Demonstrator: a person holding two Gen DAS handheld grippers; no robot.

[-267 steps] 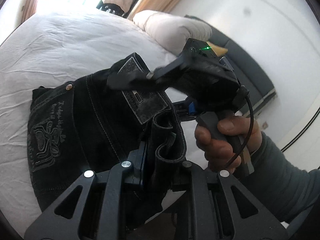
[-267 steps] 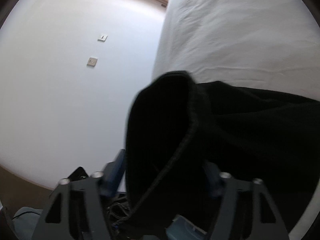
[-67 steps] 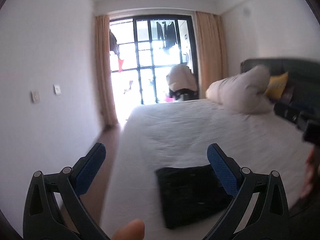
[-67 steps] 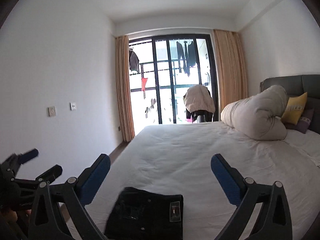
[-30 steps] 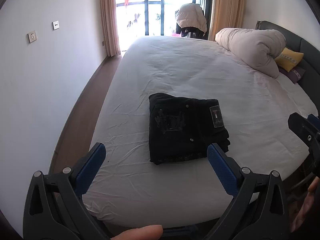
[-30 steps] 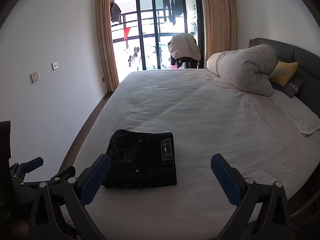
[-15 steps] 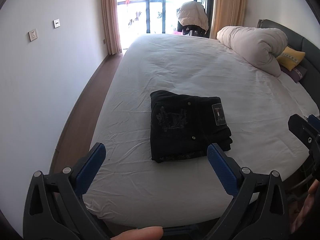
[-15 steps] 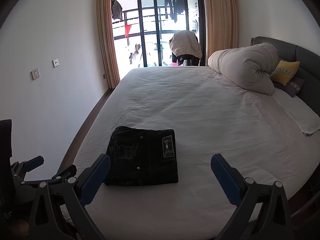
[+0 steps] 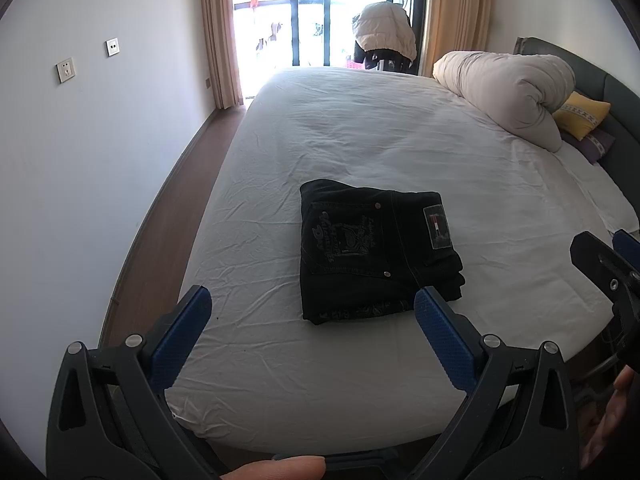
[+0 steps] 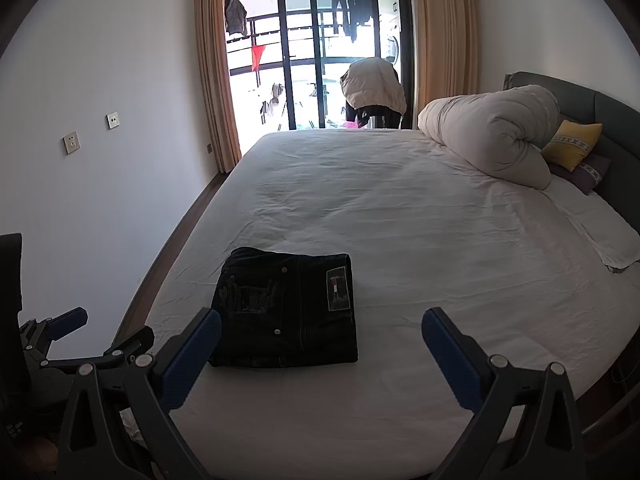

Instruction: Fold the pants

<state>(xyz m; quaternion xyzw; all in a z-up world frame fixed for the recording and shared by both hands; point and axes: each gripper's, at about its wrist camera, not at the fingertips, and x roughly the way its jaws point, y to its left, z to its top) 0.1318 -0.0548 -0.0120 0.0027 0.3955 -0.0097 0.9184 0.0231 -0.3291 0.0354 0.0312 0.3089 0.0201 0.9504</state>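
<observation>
Pants (image 9: 376,248): folded square, centre frame on the bed (image 9: 400,140); task looks done.
Left gripper (image 9: 310,318): your fingers wide, empty, clear of cloth.
Right gripper (image 10: 320,334): likewise wide, holding nothing.

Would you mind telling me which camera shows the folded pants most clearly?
The left wrist view: the pants sit nearer the centre, brighter, with pocket stitching readable. The right wrist view shows them darker, lower, partly behind a finger.

The embroidered writing on the pants (image 9: 372,248) is staying too small to read. The frame edge is cutting off the bed (image 10: 400,420) at its near corner.
</observation>
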